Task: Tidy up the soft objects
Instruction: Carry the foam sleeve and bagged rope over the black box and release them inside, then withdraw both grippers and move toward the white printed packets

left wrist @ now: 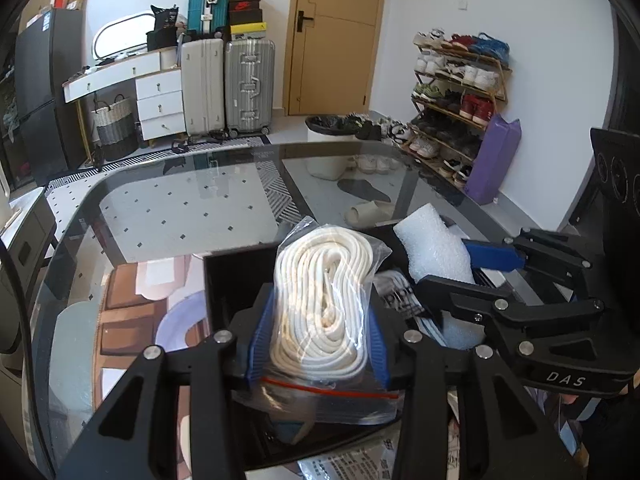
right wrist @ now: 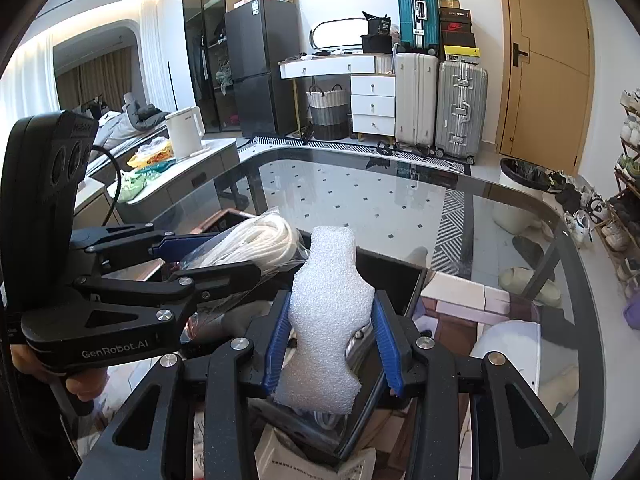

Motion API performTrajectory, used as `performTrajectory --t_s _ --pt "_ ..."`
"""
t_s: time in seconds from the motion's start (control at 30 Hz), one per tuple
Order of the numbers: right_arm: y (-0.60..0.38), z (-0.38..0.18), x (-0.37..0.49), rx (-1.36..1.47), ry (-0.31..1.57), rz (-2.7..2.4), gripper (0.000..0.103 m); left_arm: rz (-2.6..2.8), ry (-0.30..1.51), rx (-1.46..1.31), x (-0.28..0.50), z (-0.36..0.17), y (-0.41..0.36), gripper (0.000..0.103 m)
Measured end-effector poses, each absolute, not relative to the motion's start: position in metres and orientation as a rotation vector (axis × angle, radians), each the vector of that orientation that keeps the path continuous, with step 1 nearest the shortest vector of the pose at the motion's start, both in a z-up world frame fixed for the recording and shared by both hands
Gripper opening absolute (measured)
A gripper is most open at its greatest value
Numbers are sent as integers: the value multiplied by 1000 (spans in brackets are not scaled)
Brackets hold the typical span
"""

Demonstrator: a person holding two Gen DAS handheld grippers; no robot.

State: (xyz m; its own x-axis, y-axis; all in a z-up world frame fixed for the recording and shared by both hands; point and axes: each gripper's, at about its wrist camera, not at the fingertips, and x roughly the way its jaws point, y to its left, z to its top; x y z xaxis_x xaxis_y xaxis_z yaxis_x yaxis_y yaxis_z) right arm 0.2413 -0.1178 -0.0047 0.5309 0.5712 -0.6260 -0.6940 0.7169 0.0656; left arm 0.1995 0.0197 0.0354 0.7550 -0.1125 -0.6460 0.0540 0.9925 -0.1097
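A clear zip bag of coiled white rope (left wrist: 320,280) stands upright between the blue pads of my left gripper (left wrist: 320,306), which is shut on it. A white foam piece (right wrist: 328,264) with a pinched waist sits between the pads of my right gripper (right wrist: 331,300), which press on its sides. Both grippers hang side by side over a black tray (left wrist: 224,280) on the glass table (left wrist: 180,208). From the right wrist view the left gripper (right wrist: 236,254) and its rope bag (right wrist: 264,236) appear at the left. In the left wrist view the right gripper (left wrist: 442,264) and the foam (left wrist: 428,236) appear at the right.
Printed plastic packets (left wrist: 400,296) lie in the tray under the grippers. Beyond the glass table stand suitcases (left wrist: 224,84), a white drawer unit (left wrist: 158,100), a bin (left wrist: 328,148) and a shoe rack (left wrist: 460,96). A side counter with a kettle (right wrist: 184,132) is at the left.
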Motion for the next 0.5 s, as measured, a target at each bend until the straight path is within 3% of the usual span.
performTrajectory --t_s 0.1,0.17,0.23,0.37,0.47,0.5 --pt "-124 -3 236 -194 655 752 51 -90 718 -75 197 35 17 47" --pt "-129 -1 233 -192 647 737 54 -88 718 -73 194 36 17 61" --pt "-134 1 228 -186 640 719 64 -79 712 -68 188 39 18 65" --pt "-155 7 213 -146 618 697 92 -90 670 -72 169 49 21 86" --pt "-170 10 204 -123 606 676 101 -74 639 -65 153 54 23 103" --pt "-176 11 200 -110 603 667 102 -70 628 -66 148 55 24 103"
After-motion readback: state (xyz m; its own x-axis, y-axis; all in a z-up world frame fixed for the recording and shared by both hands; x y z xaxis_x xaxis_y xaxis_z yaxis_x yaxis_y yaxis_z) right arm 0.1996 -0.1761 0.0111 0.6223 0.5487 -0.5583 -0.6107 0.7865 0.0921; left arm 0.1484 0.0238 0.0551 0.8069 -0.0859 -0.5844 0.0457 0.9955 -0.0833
